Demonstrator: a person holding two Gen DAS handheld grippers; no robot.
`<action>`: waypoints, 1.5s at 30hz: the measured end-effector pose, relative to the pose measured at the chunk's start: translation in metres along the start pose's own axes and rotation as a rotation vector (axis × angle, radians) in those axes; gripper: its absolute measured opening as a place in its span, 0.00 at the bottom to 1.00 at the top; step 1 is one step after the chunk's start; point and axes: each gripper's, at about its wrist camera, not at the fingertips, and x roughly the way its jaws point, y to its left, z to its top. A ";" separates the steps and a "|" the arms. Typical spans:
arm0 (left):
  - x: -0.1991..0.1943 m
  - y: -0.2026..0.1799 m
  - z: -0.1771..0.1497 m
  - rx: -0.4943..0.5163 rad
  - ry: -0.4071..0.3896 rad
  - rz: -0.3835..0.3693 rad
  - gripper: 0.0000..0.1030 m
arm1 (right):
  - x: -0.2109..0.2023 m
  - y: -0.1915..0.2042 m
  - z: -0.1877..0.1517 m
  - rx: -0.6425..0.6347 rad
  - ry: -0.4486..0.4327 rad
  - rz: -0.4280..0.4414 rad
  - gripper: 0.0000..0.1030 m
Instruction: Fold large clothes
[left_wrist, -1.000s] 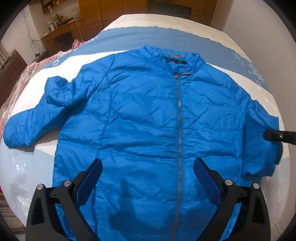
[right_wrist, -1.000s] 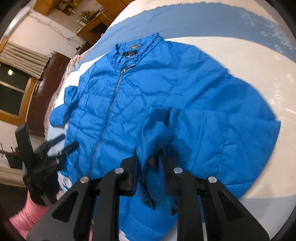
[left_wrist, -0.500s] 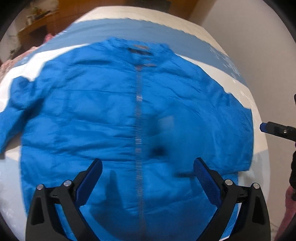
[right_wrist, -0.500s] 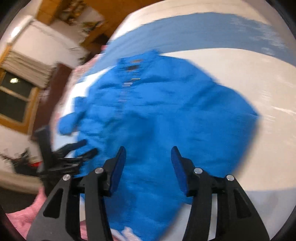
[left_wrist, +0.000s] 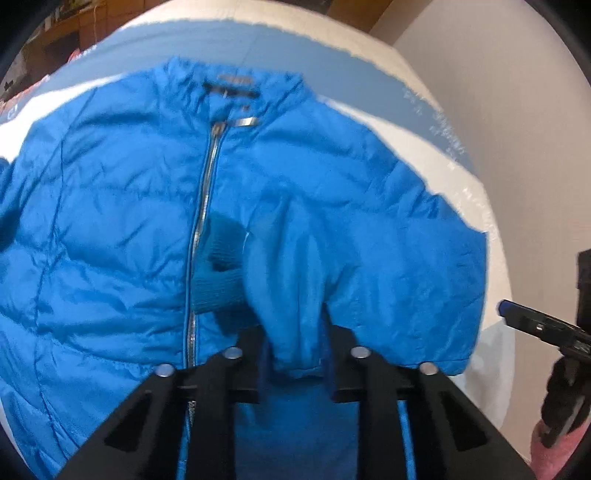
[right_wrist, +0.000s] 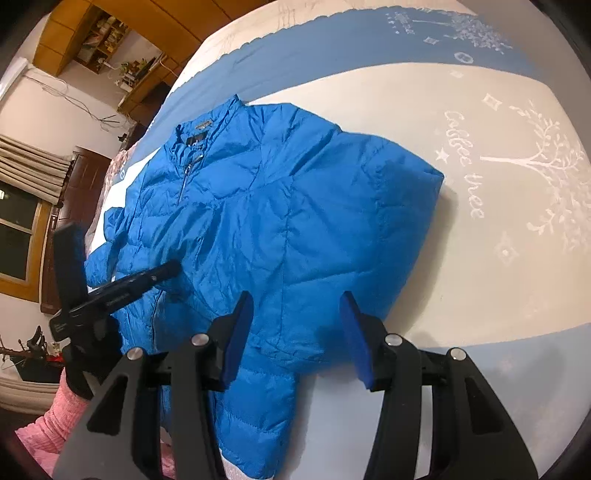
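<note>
Puffy, quilted blue jacket (left_wrist: 110, 229), crinkled sleeve (left_wrist: 291, 280) in left tongs (left_wrist: 295, 365).

A home bedroom — the work surface is a bed (right_wrist: 480, 258) spread with a blue-and-white sheet printed with a tree (right_wrist: 543, 162) and lettering. Around it: a curtained window (right_wrist: 18, 229) with a wooden frame, a dark wooden door (right_wrist: 85, 192), wall-hung wooden cabinets (right_wrist: 74, 40) with cluttered shelves, loose cables on a white wall (right_wrist: 55, 107) — domestic furnishings throughout
</note>
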 end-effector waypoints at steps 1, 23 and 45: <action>-0.007 0.001 0.002 0.003 -0.023 0.002 0.18 | 0.000 0.002 0.002 -0.004 -0.004 0.006 0.47; -0.002 0.144 0.037 -0.108 -0.028 0.318 0.31 | 0.102 0.029 0.031 0.009 0.137 -0.051 0.21; -0.041 0.103 0.071 -0.065 -0.129 0.269 0.50 | 0.075 0.071 0.085 -0.092 0.015 -0.179 0.33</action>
